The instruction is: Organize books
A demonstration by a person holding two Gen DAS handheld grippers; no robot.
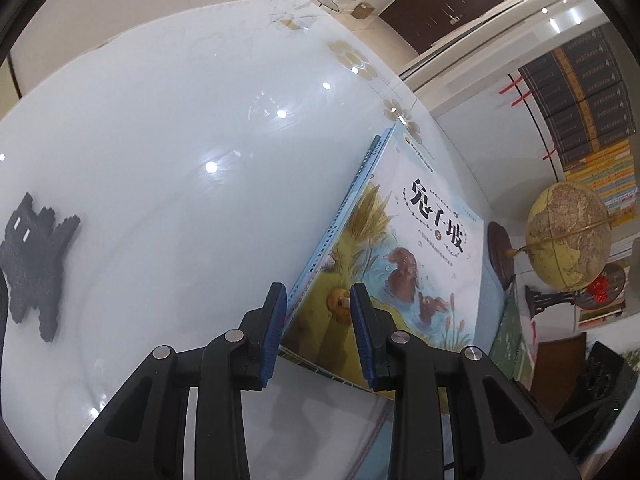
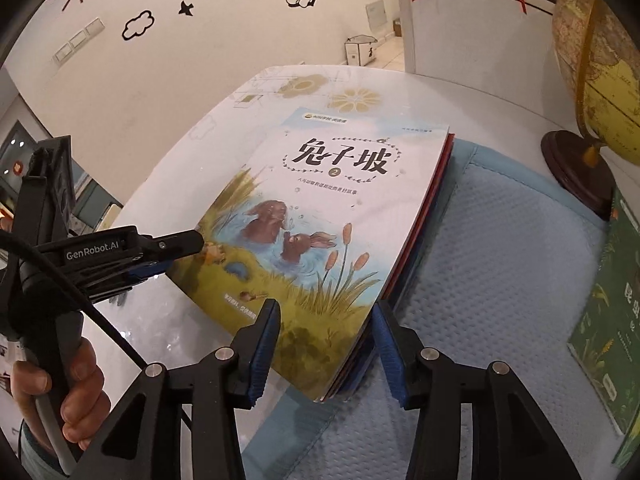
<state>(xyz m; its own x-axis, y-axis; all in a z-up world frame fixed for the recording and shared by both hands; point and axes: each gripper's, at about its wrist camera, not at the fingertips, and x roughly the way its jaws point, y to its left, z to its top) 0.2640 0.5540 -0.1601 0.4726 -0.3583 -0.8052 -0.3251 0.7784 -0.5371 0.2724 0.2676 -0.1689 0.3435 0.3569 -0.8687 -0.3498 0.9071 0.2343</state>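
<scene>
A stack of thin picture books (image 2: 320, 216), topped by one with two brown rabbits in a pond on its cover, fills the middle of the right wrist view, lying partly on the glossy white table (image 2: 168, 148) and partly over a pale blue quilted pad (image 2: 500, 248) at the right of the frame. The left gripper (image 2: 188, 252) comes in from the left edge of that view and appears clamped narrowly on the stack's left corner, one black finger lying on the cover and a blue pad showing underneath; in its own view the same corner sits between its blue pads (image 1: 276, 336), close against the left one, the stack tilting up and away toward the right. I judge it is pinching that corner to keep the books from sliding apart. The right gripper (image 2: 326, 348) sits at the bottom centre of its view with its fingers fairly wide, straddling the stack's near corner without visibly pressing on it, so it looks free to let go or re-grip. A green book (image 2: 608, 320) lies apart at the right edge, near a globe (image 2: 596, 64) at upper right, probably waiting to join the pile.
</scene>
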